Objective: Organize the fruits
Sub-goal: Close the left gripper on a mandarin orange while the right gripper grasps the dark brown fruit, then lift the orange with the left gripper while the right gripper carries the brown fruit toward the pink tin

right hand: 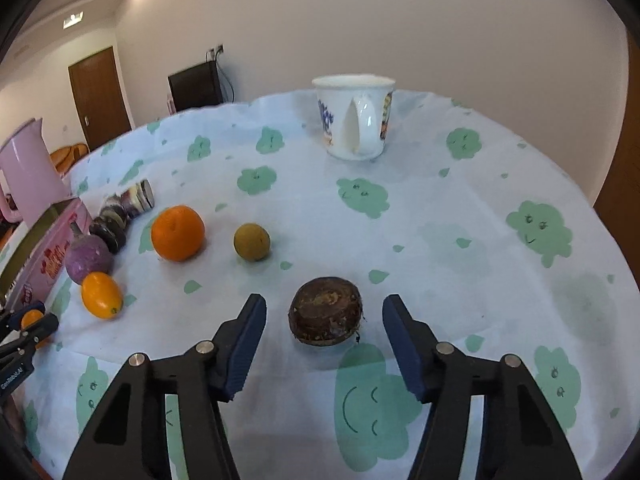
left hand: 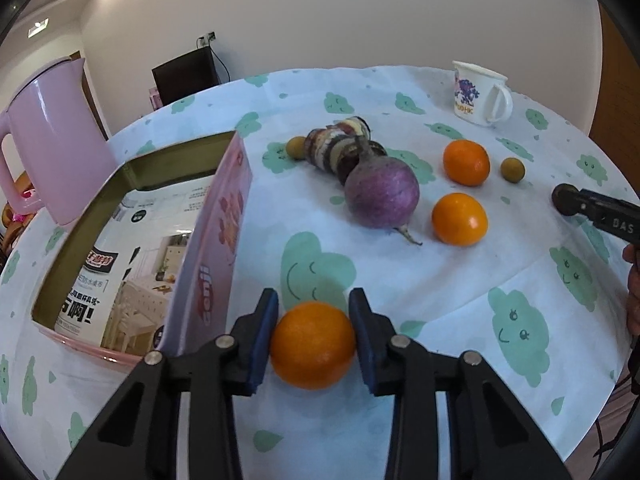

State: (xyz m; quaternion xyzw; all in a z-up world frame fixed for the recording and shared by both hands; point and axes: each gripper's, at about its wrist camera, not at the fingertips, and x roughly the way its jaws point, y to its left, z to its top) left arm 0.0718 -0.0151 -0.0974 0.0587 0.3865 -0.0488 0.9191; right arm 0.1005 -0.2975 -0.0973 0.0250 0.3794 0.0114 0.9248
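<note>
Inspector A: White cloth printed with green smiling clouds (right hand: 400,208) is covering the round table, lying slightly creased, with a plain pale wall standing behind. What is the left gripper (left hand: 313,338) doing?

Inspector B: Its blue ribbed pads (left hand: 264,340) are pressing on both sides of a round, glossy orange citrus fruit (left hand: 312,346), which is resting on the cloth just beside the open pink rectangular tin box (left hand: 208,264). The box's near corner is sitting close to the left finger.

Inspector A: And the right gripper (right hand: 324,350)?

Inspector B: Its jaws are standing apart around a dark brown, rough, flattened round fruit (right hand: 326,312); gaps are showing on both sides, so neither pad is touching it. The fruit is lying between the fingertips, on the cloth.

Inspector A: Surroundings?

Inspector B: Left of it, an orange mandarin (right hand: 178,232), a small olive-brown round fruit (right hand: 252,241), an oval orange kumquat-like fruit (right hand: 101,295), a purple round turnip (right hand: 88,258) and a row of dark sliced rounds (right hand: 124,210) are lying apart. A white printed mug (right hand: 354,118) is standing upright at the far edge, and a pink jug (right hand: 28,172) is standing behind the box. Open cloth is stretching to the right of the brown fruit.
</note>
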